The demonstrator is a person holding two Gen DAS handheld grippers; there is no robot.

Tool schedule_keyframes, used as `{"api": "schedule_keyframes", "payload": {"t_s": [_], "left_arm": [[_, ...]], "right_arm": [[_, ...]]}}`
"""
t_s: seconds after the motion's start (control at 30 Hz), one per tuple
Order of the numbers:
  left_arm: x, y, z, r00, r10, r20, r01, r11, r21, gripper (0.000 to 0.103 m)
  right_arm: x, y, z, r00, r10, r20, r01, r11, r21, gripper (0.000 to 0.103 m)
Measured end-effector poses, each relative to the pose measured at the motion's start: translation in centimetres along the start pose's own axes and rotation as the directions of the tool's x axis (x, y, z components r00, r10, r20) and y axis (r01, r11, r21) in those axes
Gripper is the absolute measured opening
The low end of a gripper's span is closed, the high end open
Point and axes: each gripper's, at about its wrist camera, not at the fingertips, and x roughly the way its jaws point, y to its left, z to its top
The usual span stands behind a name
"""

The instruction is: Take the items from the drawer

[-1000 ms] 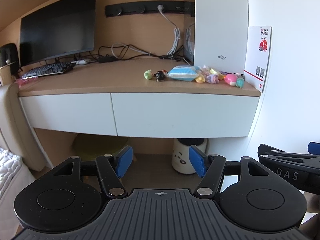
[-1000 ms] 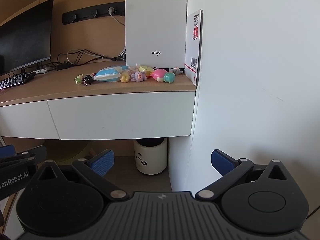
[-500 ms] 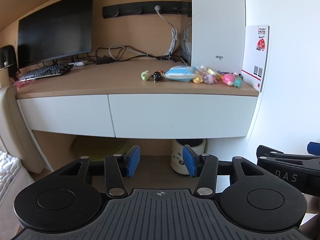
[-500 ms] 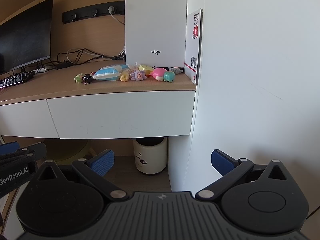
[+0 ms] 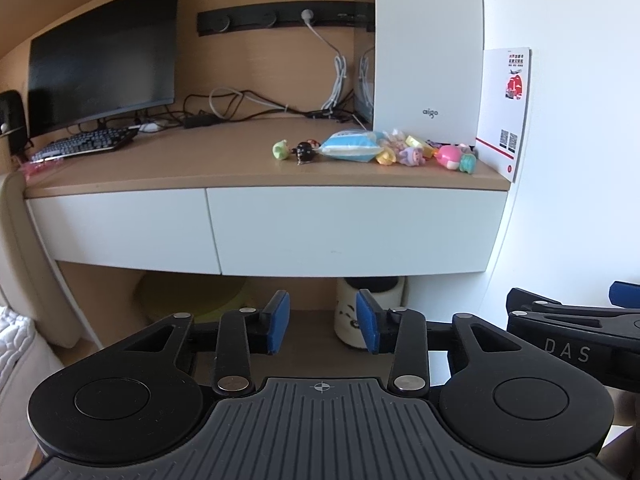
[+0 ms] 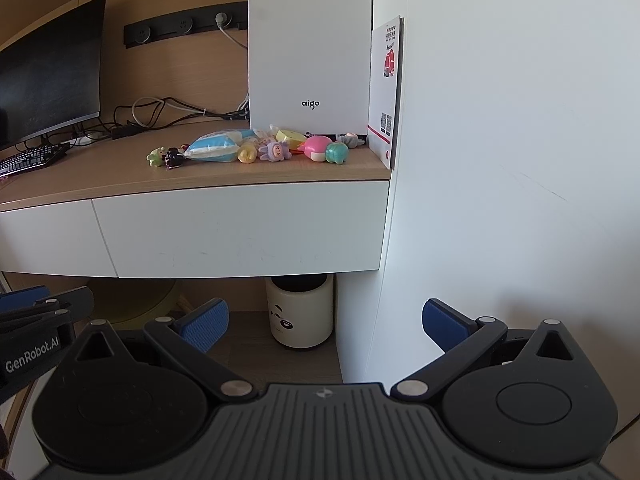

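Starting at the left tool (image 5: 322,322): about half open, just been closing, with nothing between its blue pads (image 5: 276,322). Holding only air. Next, the right tool (image 6: 326,324): wide open, empty too, blue pads far apart. Both held low, in front of the desk and below its top, well apart from it.

Just past the tools, down on the floor under the desk: a small white bin (image 6: 300,314) with a little face on it. Up above that, straight ahead: the white drawer (image 5: 352,228), shut tight, no gap to see, no handle to see either. Beside it on the left, a second drawer (image 5: 120,224), shut as well. Cannot tell which one to open, though probably the one straight ahead.

Higher again, on top of the desk (image 5: 180,168): a row of small toys (image 5: 412,156) and a soft blue and white packet (image 5: 348,146), lying in front of a tall white box (image 5: 428,60). Cannot tell whether taken out of the drawer or just put there. Far off to the left: a dark screen (image 5: 104,52) and a keyboard (image 5: 84,144).

So, by the look of it: hardly begun, or in between two turns. Nothing in either tool. Left to do: reach up to the drawer, pull it open, look inside, pick the things out, set them down on the desk. Nothing inside the drawer to be seen yet.
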Motion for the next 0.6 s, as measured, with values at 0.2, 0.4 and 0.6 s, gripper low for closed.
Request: {"api": "schedule_keyframes", "payload": {"t_s": [0.2, 0.4, 0.6], "left_arm": [[0.2, 0.0, 0.9, 0.999, -0.043, -0.027, 0.041, 0.997, -0.072, 0.016], [1.8, -1.4, 1.4, 0.996, 0.046, -0.074, -0.047, 0.999, -0.014, 0.016], [4.2, -0.6, 2.4, 0.978, -0.081, -0.194, 0.074, 0.996, -0.043, 0.020]], "right_arm": [[0.3, -0.3, 0.4, 1.000, 0.005, 0.000, -0.005, 1.000, -0.001, 0.103], [1.0, -0.8, 2.0, 1.000, -0.018, 0.011, 0.018, 1.000, -0.026, 0.103], [2.6, -2.6, 3.2, 0.998, -0.065, -0.019, 0.066, 0.997, 0.035, 0.103]]}}
